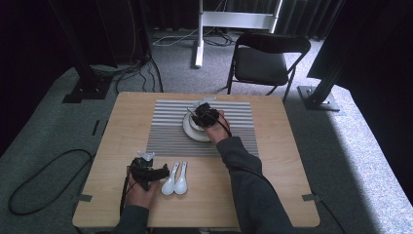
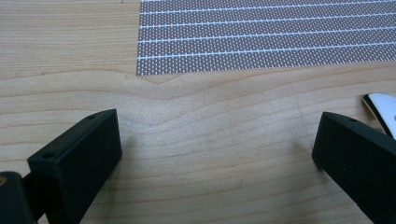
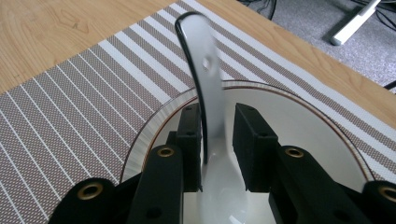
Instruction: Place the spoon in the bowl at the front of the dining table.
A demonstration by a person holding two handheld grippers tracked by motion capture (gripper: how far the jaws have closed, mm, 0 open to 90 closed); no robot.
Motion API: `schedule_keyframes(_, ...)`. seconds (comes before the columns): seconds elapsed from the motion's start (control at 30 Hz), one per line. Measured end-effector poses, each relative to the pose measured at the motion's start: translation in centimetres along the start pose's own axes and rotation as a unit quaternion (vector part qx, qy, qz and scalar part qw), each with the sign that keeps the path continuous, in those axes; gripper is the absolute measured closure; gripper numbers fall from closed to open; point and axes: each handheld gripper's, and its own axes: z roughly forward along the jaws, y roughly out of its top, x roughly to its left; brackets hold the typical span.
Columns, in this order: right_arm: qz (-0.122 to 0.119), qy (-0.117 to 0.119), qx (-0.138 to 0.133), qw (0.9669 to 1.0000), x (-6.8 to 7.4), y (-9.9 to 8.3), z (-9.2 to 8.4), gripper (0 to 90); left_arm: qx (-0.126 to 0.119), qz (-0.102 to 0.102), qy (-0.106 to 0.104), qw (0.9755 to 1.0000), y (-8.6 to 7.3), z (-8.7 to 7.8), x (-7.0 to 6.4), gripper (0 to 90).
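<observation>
White ceramic spoon (image 3: 208, 88) sits in the bowl (image 3: 299, 116), far centre on the mat, right gripper (image 3: 215, 144) clamped on its handle. Placing step; next: release, retreat. Left gripper (image 2: 215, 154) wide open, empty.

a recording studio or laboratory space is showing here, not a home: dark curtains (image 1: 29, 44) are hanging around a grey carpeted floor (image 1: 350, 146), and black metal stands (image 1: 85, 73) are rising beside a lone wooden table (image 1: 272, 195). loose cables (image 1: 44, 170) are trailing over the carpet, a black folding chair (image 1: 265, 61) is standing behind the table, and a white frame base (image 1: 234, 19) is sitting at the back.
</observation>
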Motion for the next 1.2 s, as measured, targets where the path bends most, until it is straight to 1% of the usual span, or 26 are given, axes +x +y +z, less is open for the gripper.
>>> schedule_keyframes(0.1,0.000,0.000,0.003,1.0000,0.0,-0.1,0.2,72.3,0.000,0.001,0.000,1.0000,0.0,0.0,0.0,1.7)
schedule_keyframes(0.13,0.006,0.001,0.006,1.0000,0.0,-0.2,0.4,72.2,0.000,0.001,0.000,1.0000,0.0,0.0,0.0,1.7)
schedule_keyframes(0.23,0.010,0.003,0.009,0.9999,-0.1,-0.3,0.5,72.6,0.000,0.001,0.000,1.0000,0.0,0.0,0.0,1.7)
schedule_keyframes(0.53,0.013,0.004,0.013,0.9998,0.0,-0.5,0.6,72.9,0.000,0.001,0.000,1.0000,0.0,0.0,0.0,1.7)
schedule_keyframes(0.73,0.012,0.006,-0.002,0.9999,0.0,-0.4,-0.3,69.6,0.000,0.001,0.000,1.0000,0.0,0.0,0.0,1.7)
schedule_keyframes(0.8,0.014,0.006,-0.014,0.9998,-0.2,-0.4,-1.1,65.2,0.000,0.001,0.001,1.0000,0.0,0.0,0.0,1.7)
schedule_keyframes(0.9,0.027,0.009,-0.029,0.9992,-0.6,-0.5,-2.1,58.3,0.000,0.000,0.000,1.0000,0.0,0.0,0.0,1.7)
schedule_keyframes(0.97,0.040,0.012,-0.038,0.9984,-1.0,-0.9,-2.7,54.8,0.000,-0.001,0.000,1.0000,0.0,0.0,0.0,1.7)
schedule_keyframes(1.0,0.040,0.012,-0.038,0.9984,-1.0,-0.9,-2.7,54.8,0.000,-0.001,0.000,1.0000,0.0,0.0,0.0,1.7)
schedule_keyframes(1.07,0.054,0.013,-0.045,0.9974,-1.4,-1.5,-3.3,52.8,0.000,-0.001,-0.001,1.0000,0.0,0.0,0.0,1.7)
schedule_keyframes(1.1,0.054,0.013,-0.045,0.9974,-1.4,-1.5,-3.3,52.8,0.000,-0.001,-0.001,1.0000,0.0,0.0,0.0,1.7)
schedule_keyframes(1.13,0.064,0.013,-0.048,0.9967,-1.8,-2.0,-3.7,51.8,0.000,-0.001,0.000,1.0000,0.0,0.0,0.0,1.7)
schedule_keyframes(1.17,0.079,0.010,-0.049,0.9956,-2.3,-2.9,-4.2,50.3,0.000,-0.001,0.000,1.0000,0.0,0.0,0.0,1.7)
schedule_keyframes(1.2,0.085,0.009,-0.049,0.9951,-2.4,-3.2,-4.4,50.1,0.000,-0.001,0.000,1.0000,0.0,0.0,0.0,1.7)
